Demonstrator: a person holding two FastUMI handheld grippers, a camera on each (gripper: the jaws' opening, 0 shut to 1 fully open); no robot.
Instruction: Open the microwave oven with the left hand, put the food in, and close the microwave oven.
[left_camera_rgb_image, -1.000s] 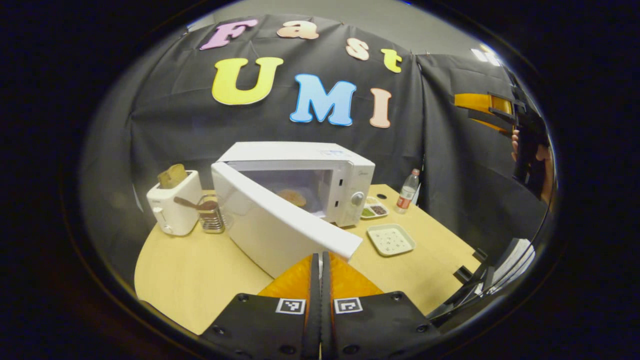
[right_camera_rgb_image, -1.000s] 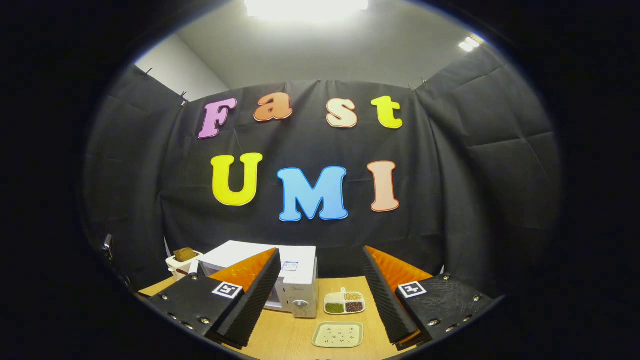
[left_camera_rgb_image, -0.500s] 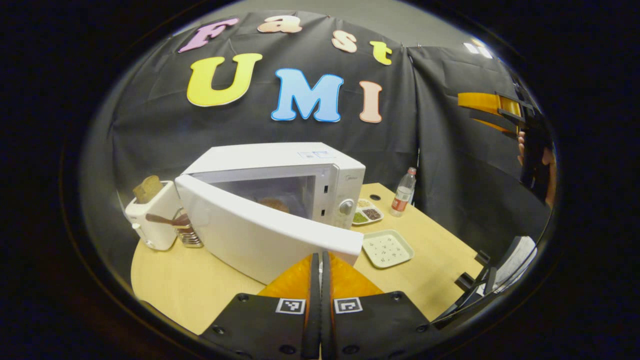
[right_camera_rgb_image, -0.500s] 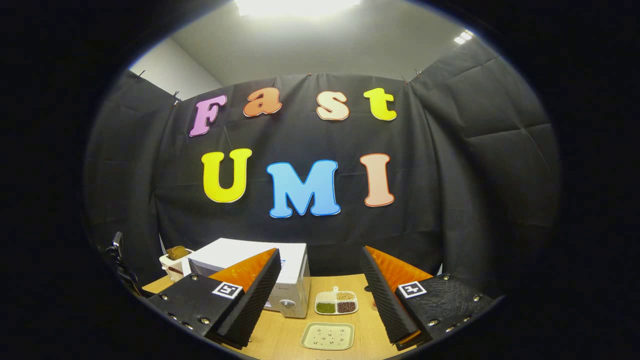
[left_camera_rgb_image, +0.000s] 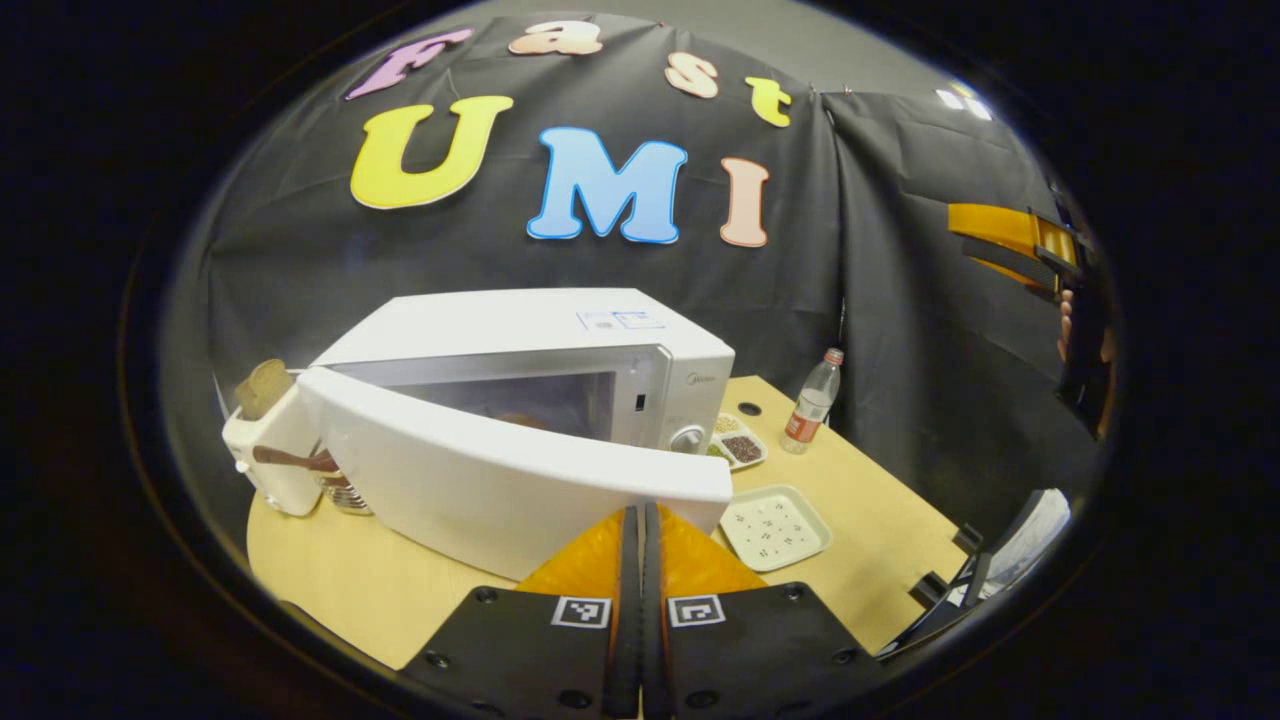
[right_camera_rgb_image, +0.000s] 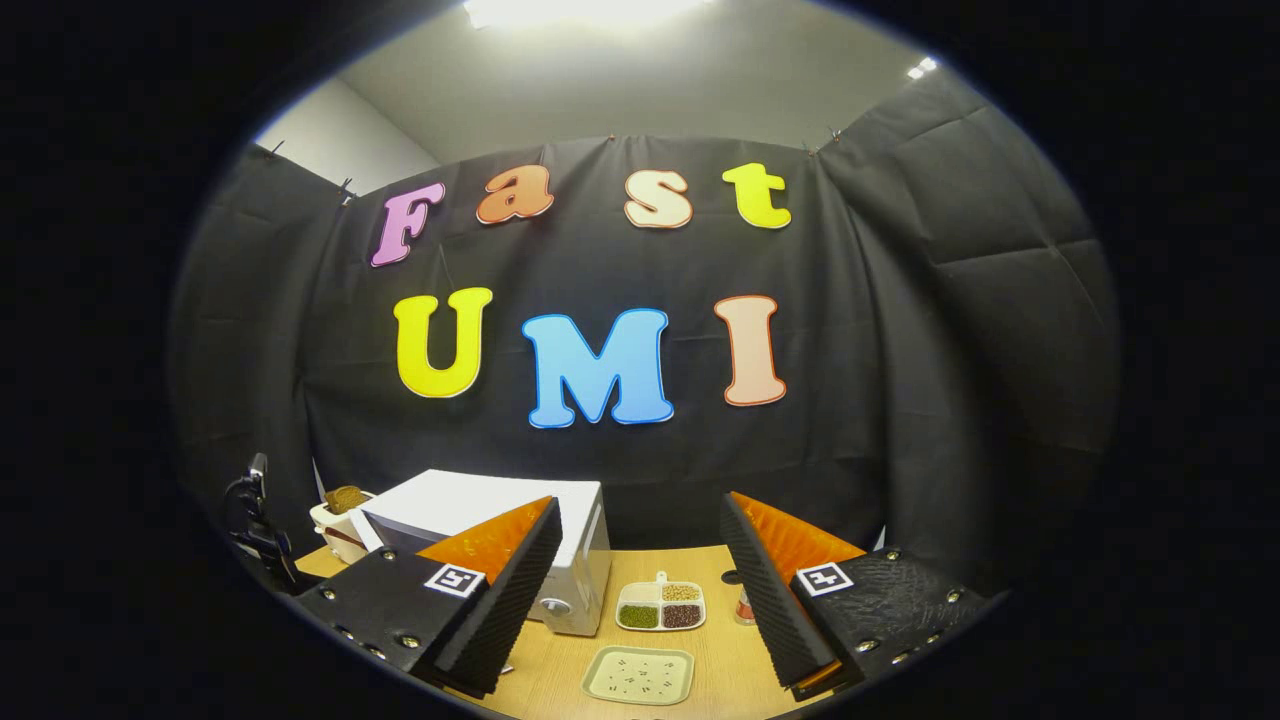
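In the left gripper view the left gripper (left_camera_rgb_image: 641, 520) has its fingers pressed together with nothing between them, and their tips sit at the free right edge of the microwave door (left_camera_rgb_image: 500, 475), which stands partly ajar, swung out toward the near side. The microwave (left_camera_rgb_image: 540, 340) sits on the light wooden bench (left_camera_rgb_image: 370, 580), and through the gap behind the door a brownish piece of food (left_camera_rgb_image: 515, 420) shows faintly inside the cavity. To the left of the microwave stands a white toaster (left_camera_rgb_image: 270, 455) with a slice of bread (left_camera_rgb_image: 262, 388) poking up from it. To the right of the microwave lie a small divided dish (left_camera_rgb_image: 738, 447) of grains, a square pale plate (left_camera_rgb_image: 773, 527) nearer, and a plastic bottle (left_camera_rgb_image: 810, 400) farther back. The right gripper (right_camera_rgb_image: 640, 575) is spread wide and empty, raised well above the bench in the right gripper view, with the microwave beyond its left finger.
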